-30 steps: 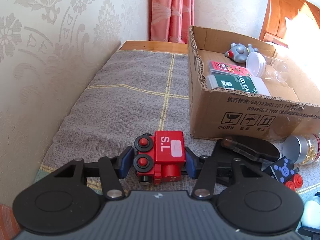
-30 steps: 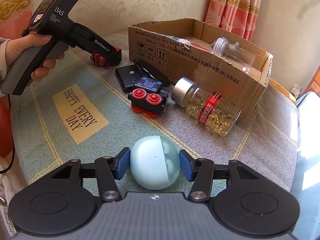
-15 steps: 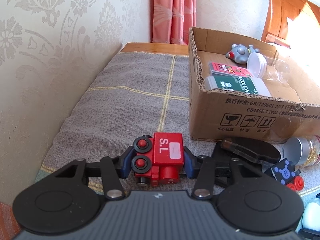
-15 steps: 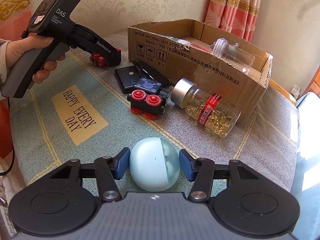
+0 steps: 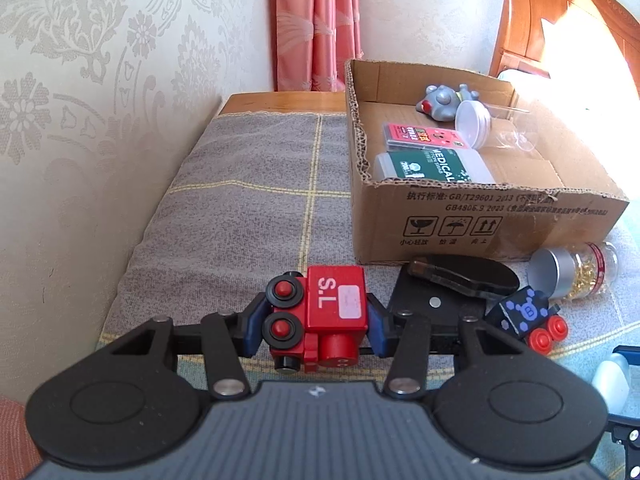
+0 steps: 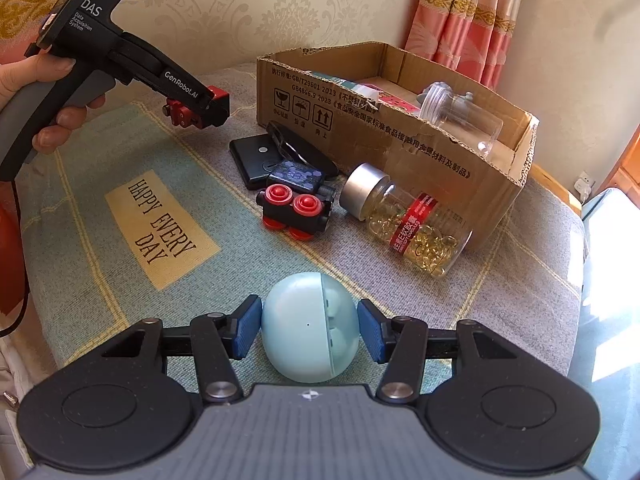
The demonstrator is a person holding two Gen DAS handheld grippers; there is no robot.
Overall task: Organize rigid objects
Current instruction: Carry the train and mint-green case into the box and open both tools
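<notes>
The left gripper (image 5: 316, 320) is clamped on a red wooden block train marked "S.L" (image 5: 320, 314), lifted off the checked cloth (image 5: 248, 216). The right gripper (image 6: 309, 330) brackets a pale blue plastic egg-shaped case (image 6: 308, 326) resting on the cloth; its pads look just apart from the shell. At one o'clock of the train stands the open cardboard box (image 5: 480, 216), fronted by a black flat case (image 5: 436, 304), a black block car with red wheels (image 5: 528, 318) and a capsule jar with silver lid (image 5: 576, 270). Bare cloth lies at eleven o'clock.

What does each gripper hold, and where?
Left gripper clamps the red toy train block by its sides; right gripper flanks the pale-blue egg-shaped case, unclamped.
</notes>
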